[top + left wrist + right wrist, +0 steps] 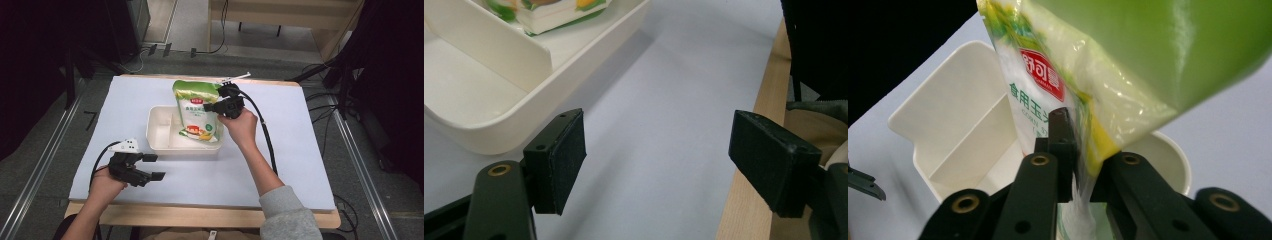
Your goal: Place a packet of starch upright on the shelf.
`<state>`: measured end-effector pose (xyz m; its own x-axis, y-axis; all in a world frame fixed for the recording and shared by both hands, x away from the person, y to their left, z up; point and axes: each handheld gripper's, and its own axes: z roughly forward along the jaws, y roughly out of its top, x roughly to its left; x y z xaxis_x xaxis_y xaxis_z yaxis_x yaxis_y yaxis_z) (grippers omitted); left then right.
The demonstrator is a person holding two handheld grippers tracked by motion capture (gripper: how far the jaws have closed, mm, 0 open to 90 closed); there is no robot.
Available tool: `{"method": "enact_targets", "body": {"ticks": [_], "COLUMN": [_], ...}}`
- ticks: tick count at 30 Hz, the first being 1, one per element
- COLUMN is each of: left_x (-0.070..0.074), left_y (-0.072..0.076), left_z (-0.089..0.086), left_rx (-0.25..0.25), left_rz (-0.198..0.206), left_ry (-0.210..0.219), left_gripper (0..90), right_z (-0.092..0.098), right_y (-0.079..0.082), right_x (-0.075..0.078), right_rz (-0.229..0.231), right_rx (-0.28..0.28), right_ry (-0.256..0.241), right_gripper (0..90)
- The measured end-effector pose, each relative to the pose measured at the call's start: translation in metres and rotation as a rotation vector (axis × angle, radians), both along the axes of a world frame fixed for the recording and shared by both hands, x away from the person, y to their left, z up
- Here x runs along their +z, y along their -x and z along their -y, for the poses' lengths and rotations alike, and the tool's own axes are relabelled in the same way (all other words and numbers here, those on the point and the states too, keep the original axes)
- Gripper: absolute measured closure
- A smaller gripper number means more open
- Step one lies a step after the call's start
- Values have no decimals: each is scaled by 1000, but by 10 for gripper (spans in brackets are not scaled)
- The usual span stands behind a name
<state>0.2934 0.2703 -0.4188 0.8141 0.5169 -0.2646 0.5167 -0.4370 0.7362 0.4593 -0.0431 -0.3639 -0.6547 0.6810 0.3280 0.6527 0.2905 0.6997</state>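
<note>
Item, nearest the lens in the right gripper view: right gripper (1075, 150), jaws pressed together on the side edge of a green-and-white starch pouch (1083, 85).

Pouch: printed plastic film, red brand badge, green Chinese lettering. Hangs upright from the claw, its lower end down in the right compartment of a white divided tray (162, 142) directly below the claw. Film creases at the pinch and bulges beyond it; judged soft, loosely filled with powder, moderately light, glossy and likely slippery. Best hold is probably the flat sealed edge or top seam, where the film is doubled and will not slide; a grip on the belly would likely only dent it.

Tray: rigid, one partition, left compartment bare.

Left gripper (148, 167): jaws spread wide, holding nothing, hovering low over the pale blue table cover (280, 150), well apart from the pouch, tray just ahead of it.
</note>
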Motion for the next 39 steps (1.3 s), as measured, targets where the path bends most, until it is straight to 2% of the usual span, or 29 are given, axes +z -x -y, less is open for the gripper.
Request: {"method": "enact_targets", "body": {"ticks": [4, 7, 9, 15, 17, 28, 34, 37, 39], "left_x": [0, 0, 0, -1, -1, -1, -1, -1, -1], "left_y": [0, 0, 0, 0, 0, 0, 0, 0, 0], "left_z": [1, 1, 1, 2, 2, 2, 2, 2, 2], "left_rx": [-5, -3, -1, -3, -3, -1, -1, -2, -1], "left_rz": [2, 1, 0, 0, 1, 0, 0, 0, 1], "left_ry": [6, 3, 1, 0, 0, 2, 2, 1, 1], "left_gripper": [236, 236, 236, 236, 236, 236, 236, 236, 236], "right_z": [7, 12, 17, 36, 41, 63, 80, 88, 90], "right_y": [1, 2, 6, 15, 19, 43, 59, 68, 78], "right_x": [1, 4, 6, 2, 1, 2, -6, -14, -19], "right_rz": [-1, -4, 8, 10, 23, 43, 45, 67, 97], "right_rx": [9, 30, 55, 58, 71, 93, 101, 108, 86], "right_ry": [-29, -53, -50, -46, -52, -22, -26, -11, 7], "right_gripper": [629, 540, 511, 495, 488, 468, 444, 455, 463]}}
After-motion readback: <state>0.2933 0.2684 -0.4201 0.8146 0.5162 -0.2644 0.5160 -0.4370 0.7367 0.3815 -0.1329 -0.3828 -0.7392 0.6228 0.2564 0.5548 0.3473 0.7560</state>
